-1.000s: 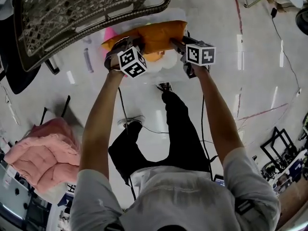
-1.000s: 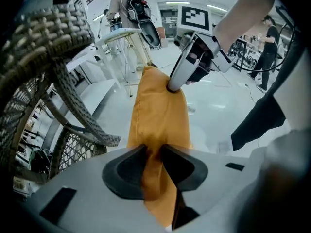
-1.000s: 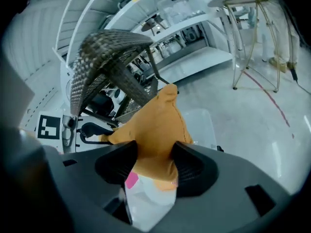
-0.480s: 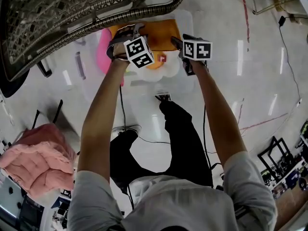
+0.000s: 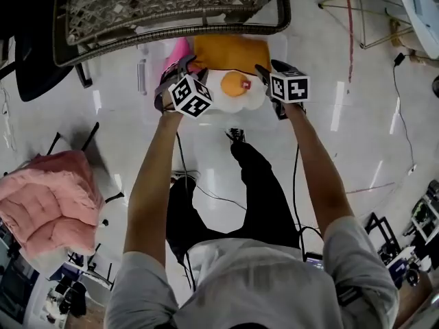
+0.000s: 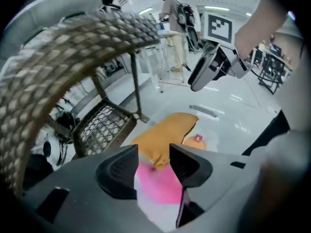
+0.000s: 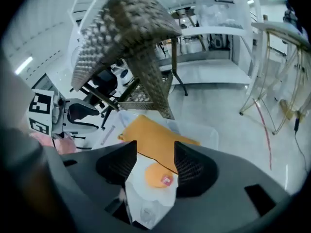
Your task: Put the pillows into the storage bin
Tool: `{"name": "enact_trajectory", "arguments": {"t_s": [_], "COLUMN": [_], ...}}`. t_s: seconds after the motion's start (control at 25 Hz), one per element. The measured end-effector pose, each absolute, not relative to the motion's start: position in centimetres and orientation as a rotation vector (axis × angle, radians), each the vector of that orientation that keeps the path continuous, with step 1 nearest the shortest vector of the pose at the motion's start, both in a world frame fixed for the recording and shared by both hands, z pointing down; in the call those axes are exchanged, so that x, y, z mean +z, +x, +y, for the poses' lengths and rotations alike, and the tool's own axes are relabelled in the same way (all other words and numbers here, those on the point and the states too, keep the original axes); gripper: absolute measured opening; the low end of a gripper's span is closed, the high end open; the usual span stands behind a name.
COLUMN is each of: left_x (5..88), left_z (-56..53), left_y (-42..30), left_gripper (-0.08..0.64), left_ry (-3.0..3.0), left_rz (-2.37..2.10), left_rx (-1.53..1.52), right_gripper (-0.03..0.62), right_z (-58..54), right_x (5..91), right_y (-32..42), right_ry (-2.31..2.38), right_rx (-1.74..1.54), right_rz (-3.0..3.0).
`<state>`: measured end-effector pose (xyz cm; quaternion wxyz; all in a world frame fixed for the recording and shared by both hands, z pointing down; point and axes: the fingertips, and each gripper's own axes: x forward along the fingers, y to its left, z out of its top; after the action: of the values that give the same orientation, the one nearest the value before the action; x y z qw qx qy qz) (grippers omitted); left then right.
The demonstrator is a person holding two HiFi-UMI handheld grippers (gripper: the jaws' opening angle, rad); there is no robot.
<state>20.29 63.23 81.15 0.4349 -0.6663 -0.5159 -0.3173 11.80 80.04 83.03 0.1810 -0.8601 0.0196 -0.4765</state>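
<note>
You have three pillows lying in the one clear storage bin on the floor: an orange pillow at the back, a pink pillow beside it, and a white fried-egg pillow in front. Your two grippers hang above the bin. The left gripper is opening its fingers, with nothing between them. The right gripper holds its fingers apart, also empty. One wicker chair stands just behind the bin.

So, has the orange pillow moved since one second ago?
Yes. The orange pillow has gone down into the storage bin and now lies at its far end, close to the wicker chair.
</note>
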Motion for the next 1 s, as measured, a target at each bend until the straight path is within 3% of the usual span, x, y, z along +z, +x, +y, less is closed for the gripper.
{"name": "enact_trajectory", "arguments": {"t_s": [0.32, 0.6, 0.8, 1.0], "left_x": [63.4, 46.1, 35.7, 29.1], "left_z": [46.5, 25.8, 10.6, -2.1], "left_y": [23.2, 23.0, 18.6, 11.5], "left_gripper": [0.201, 0.093, 0.023, 0.017], "left_ry": [-2.226, -2.742, -2.926, -2.967], "left_rz": [-0.998, -0.657, -0.425, -0.237], "left_rx": [-0.897, -0.731, -0.542, -0.395], "right_gripper": [0.176, 0.055, 0.037, 0.029], "right_z": [68.7, 50.0, 35.0, 21.4], "right_x": [64.9, 44.8, 32.9, 26.6], "right_y": [18.0, 25.5, 25.7, 22.1], "right_ry": [-2.768, -3.044, -3.113, -3.116], "right_rx": [-1.235, -0.837, -0.548, -0.339], "right_rz": [0.415, 0.912, 1.237, 1.546]}}
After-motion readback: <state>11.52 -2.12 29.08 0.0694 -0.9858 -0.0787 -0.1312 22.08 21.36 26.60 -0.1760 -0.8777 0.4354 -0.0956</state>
